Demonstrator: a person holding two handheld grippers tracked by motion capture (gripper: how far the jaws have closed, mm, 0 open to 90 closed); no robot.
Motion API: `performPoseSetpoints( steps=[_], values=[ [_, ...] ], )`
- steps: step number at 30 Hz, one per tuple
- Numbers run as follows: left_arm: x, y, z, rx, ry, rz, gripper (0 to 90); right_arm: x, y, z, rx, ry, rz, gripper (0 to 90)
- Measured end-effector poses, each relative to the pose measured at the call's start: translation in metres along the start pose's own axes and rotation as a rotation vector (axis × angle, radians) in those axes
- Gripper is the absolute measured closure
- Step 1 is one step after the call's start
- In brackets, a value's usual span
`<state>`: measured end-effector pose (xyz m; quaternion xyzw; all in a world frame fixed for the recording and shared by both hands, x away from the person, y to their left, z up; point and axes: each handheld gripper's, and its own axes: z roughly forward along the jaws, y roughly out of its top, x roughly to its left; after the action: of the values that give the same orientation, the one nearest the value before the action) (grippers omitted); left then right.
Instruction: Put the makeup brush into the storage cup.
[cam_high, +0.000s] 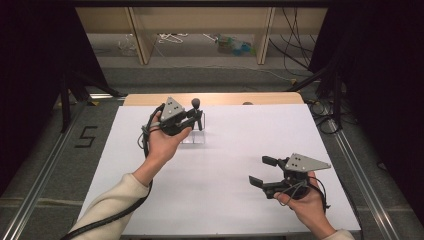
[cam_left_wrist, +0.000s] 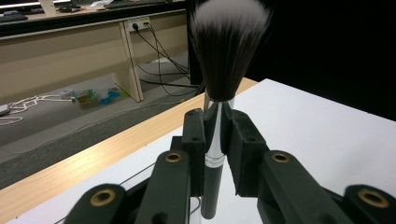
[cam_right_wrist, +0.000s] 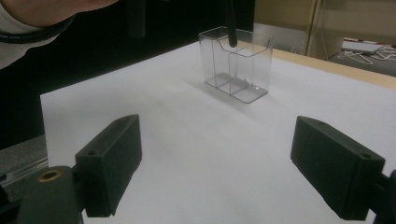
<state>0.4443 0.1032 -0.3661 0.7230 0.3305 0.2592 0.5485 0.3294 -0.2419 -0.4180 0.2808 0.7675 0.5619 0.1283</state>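
Observation:
A makeup brush (cam_high: 197, 103) with a dark, white-tipped head (cam_left_wrist: 224, 56) stands upright between the jaws of my left gripper (cam_high: 196, 119), which is shut on its silver and black handle (cam_left_wrist: 212, 154). The brush hangs over a clear plastic organizer box (cam_high: 194, 136) with several compartments. In the right gripper view the handle's lower end (cam_right_wrist: 230, 32) reaches the open top of the box (cam_right_wrist: 236, 65). My right gripper (cam_high: 259, 171) rests low over the white table near its front right, jaws open (cam_right_wrist: 224, 163) with nothing between them and pointing toward the box.
The white table top (cam_high: 230, 145) has a wooden strip (cam_high: 215, 98) along its far edge. Beyond it lie the floor, cables and wooden furniture legs (cam_high: 141, 35). A cable trails from the left forearm's sleeve (cam_high: 107, 212).

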Motion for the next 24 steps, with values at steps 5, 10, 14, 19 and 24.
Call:
performPoseSetpoints(
  steps=[5,10,14,19,24],
  values=[
    [0.001,-0.0003,0.0004,0.004,0.004,0.0,77.7,0.0006,0.0,-0.0002,0.006,0.003,0.008,17.2],
    [0.0017,-0.0004,0.0013,0.003,0.006,-0.002,77.7,-0.0005,-0.0002,0.0009,-0.009,-0.002,-0.008,17.2],
    [0.0021,0.0004,0.002,0.005,0.006,0.005,77.7,-0.0006,-0.0001,0.0004,-0.005,-0.002,-0.008,17.2],
    [0.0023,0.0011,0.0031,0.004,0.008,0.002,77.7,-0.0006,0.0001,0.0003,-0.007,-0.002,-0.008,17.2],
    [0.0028,0.0009,0.0042,0.005,0.012,0.0,77.7,0.0003,0.0,-0.0002,0.003,0.001,0.004,17.3]
  ],
)
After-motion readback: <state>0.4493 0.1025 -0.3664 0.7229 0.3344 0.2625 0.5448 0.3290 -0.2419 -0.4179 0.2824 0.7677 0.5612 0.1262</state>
